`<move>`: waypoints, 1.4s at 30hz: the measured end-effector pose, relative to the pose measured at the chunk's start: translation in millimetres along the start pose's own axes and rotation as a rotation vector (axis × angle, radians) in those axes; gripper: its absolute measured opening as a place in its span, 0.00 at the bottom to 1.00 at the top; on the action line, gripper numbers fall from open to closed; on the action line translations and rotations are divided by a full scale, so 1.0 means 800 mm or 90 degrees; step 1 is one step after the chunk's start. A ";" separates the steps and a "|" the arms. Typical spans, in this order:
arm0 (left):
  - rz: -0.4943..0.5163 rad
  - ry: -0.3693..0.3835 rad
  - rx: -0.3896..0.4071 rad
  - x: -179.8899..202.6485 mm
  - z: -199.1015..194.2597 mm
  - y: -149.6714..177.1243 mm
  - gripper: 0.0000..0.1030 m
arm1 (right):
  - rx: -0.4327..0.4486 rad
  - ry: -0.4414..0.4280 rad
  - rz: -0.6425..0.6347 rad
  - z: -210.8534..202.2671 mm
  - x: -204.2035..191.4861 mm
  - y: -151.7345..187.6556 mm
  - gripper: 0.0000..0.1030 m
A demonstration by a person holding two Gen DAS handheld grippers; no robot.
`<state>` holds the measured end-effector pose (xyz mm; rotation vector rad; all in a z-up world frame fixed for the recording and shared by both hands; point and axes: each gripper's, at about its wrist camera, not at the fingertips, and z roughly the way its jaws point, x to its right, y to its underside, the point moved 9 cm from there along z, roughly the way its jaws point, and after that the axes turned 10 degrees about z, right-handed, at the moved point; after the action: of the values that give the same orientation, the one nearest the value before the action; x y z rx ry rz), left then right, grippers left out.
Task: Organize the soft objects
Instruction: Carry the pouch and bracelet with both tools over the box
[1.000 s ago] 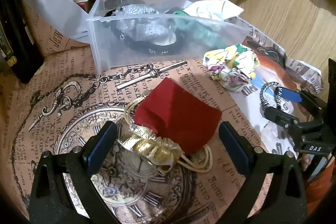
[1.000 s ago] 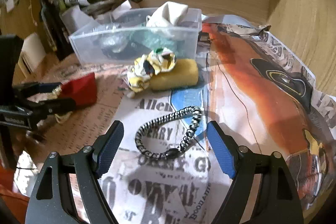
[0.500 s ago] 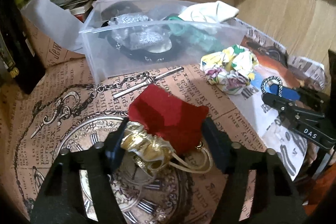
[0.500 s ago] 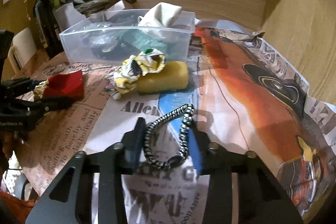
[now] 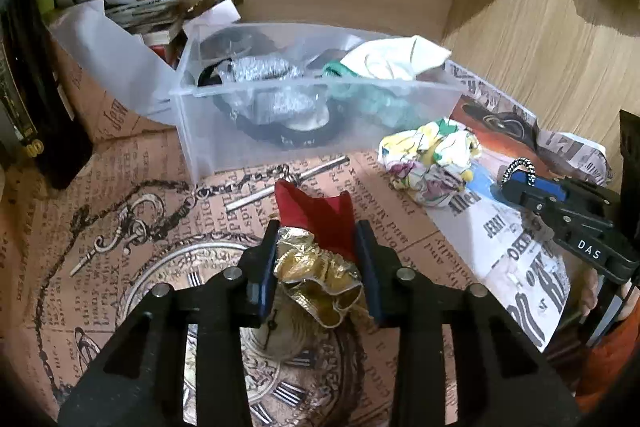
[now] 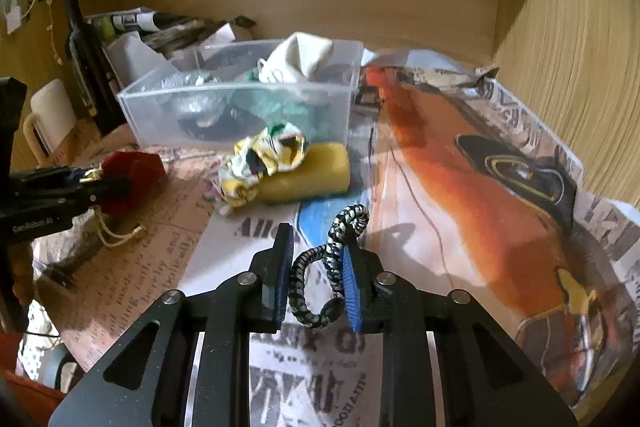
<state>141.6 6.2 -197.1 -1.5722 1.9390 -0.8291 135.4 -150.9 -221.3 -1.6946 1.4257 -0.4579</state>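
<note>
My left gripper [image 5: 316,239] is shut on a red pouch with a gold ruffled top [image 5: 316,223], lifted just above the paper-covered desk. It also shows in the right wrist view [image 6: 132,175]. My right gripper [image 6: 316,255] is shut on a black-and-white braided cord loop [image 6: 336,255], which bows up between the fingers. A clear plastic bin [image 5: 320,119] stands behind, holding silver, green and white soft items. A floral cloth ball [image 6: 268,155] lies on a yellow sponge [image 6: 316,175] in front of the bin.
Wooden walls close off the back and right side. Books and rolled papers [image 5: 120,3] and a dark bottle [image 5: 36,99] stand at the back left. Printed newspaper sheets [image 6: 460,187] cover the desk.
Both grippers closed from wide open: the left onto the red pouch, the right onto the braided cord loop. Both objects have lifted slightly off the paper.
</note>
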 end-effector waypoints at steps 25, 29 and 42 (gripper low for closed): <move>0.026 -0.054 0.162 -0.027 -0.073 -0.118 0.31 | 0.170 -0.077 -0.090 -0.042 -0.081 -0.127 0.20; 0.022 -0.065 0.177 -0.038 -0.069 -0.138 0.31 | 0.180 -0.089 -0.113 -0.032 -0.101 -0.150 0.20; -0.011 -0.069 0.143 -0.074 -0.013 -0.172 0.31 | 0.093 -0.103 -0.146 0.055 -0.126 -0.174 0.21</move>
<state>238.2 45.7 -89.2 -1.4713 1.6945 -0.9144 225.1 -42.7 -112.8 -1.7406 1.0620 -0.5241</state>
